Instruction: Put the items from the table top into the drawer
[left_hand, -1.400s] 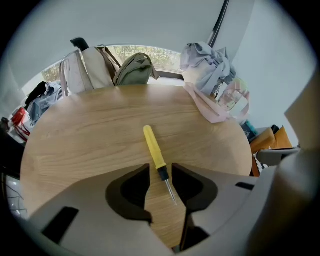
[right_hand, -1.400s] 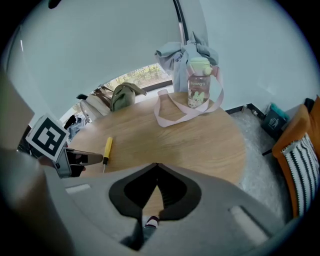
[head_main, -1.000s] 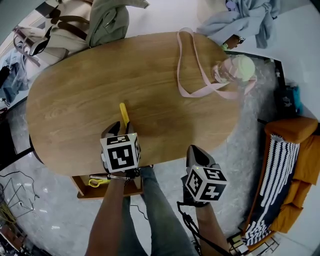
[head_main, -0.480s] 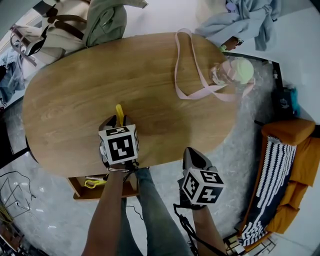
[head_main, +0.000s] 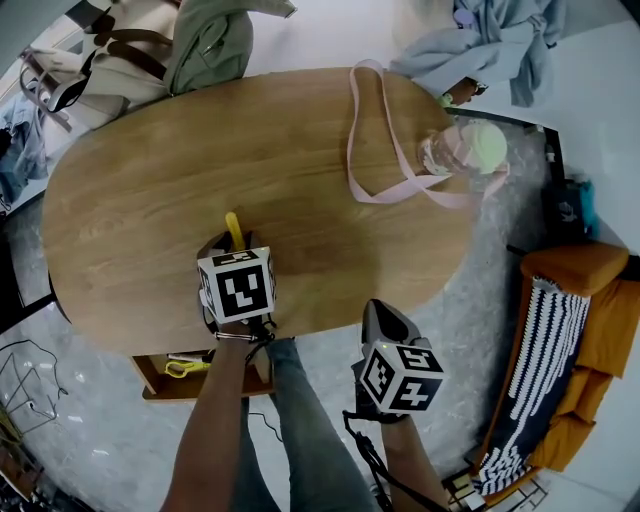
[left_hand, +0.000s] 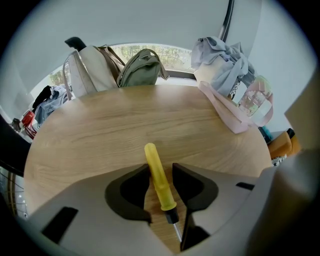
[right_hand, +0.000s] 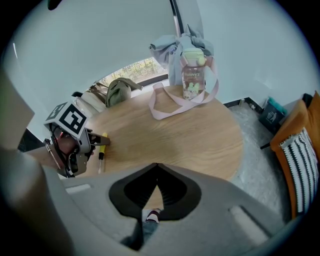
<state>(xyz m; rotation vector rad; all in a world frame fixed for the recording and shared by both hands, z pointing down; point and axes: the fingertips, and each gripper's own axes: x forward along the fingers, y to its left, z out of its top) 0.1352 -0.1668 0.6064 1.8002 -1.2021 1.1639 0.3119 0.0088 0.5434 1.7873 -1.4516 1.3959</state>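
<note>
Yellow-handled tool (head_main: 180, 368) in wooden drawer (head_main: 148, 378)

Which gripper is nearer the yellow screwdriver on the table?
Left. The left gripper straddles the yellow screwdriver with open jaws; the right gripper, shut and empty, hangs past the near edge of the table, well away.
</note>
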